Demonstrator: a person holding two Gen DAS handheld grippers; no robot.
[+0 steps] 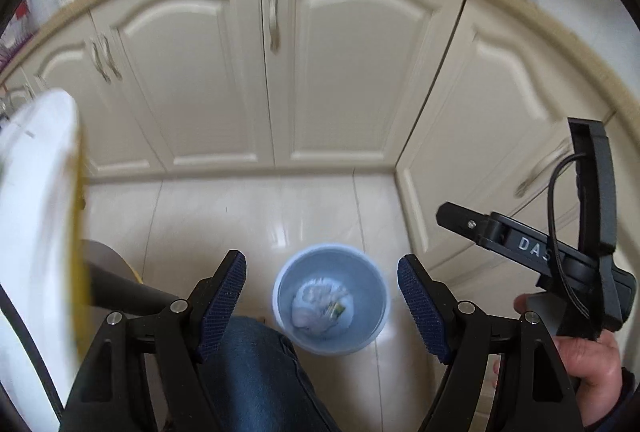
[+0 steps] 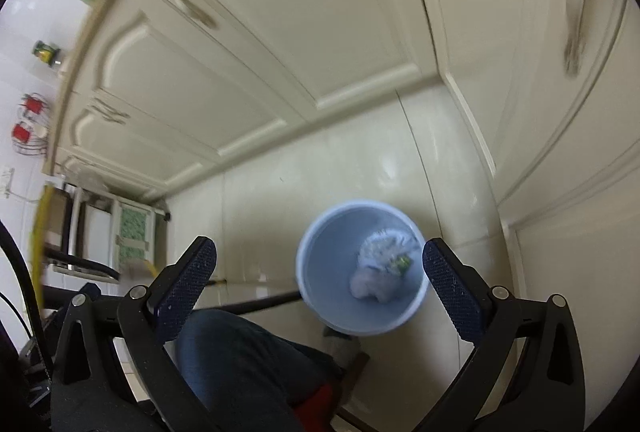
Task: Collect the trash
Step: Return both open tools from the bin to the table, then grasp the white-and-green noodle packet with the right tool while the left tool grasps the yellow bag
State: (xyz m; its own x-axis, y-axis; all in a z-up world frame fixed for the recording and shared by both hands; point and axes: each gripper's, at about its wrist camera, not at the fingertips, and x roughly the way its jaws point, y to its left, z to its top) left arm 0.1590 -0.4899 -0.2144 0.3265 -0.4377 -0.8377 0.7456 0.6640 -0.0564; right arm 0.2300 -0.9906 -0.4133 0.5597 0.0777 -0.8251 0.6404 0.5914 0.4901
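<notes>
A pale blue waste bin (image 1: 368, 280) stands on the cream floor tiles, with crumpled white paper (image 1: 316, 308) and a green scrap lying in its bottom. My left gripper (image 1: 321, 258) hovers high above it, open, with nothing between its blue pads. In the right wrist view the same bin (image 2: 332, 252) sits below, the paper wad (image 2: 380, 272) inside it. My right gripper (image 2: 319, 244) is also open wide and empty above the bin. At the right of the left wrist view a hand (image 1: 592, 364) grips the other tool's black frame (image 1: 520, 244).
Cream cabinet doors (image 1: 332, 72) run behind the bin and turn a corner on the right (image 1: 500, 120). A blurred white round surface with a yellow edge (image 1: 36, 232) fills the left. A knee in blue jeans (image 1: 256, 364) is just in front of the bin.
</notes>
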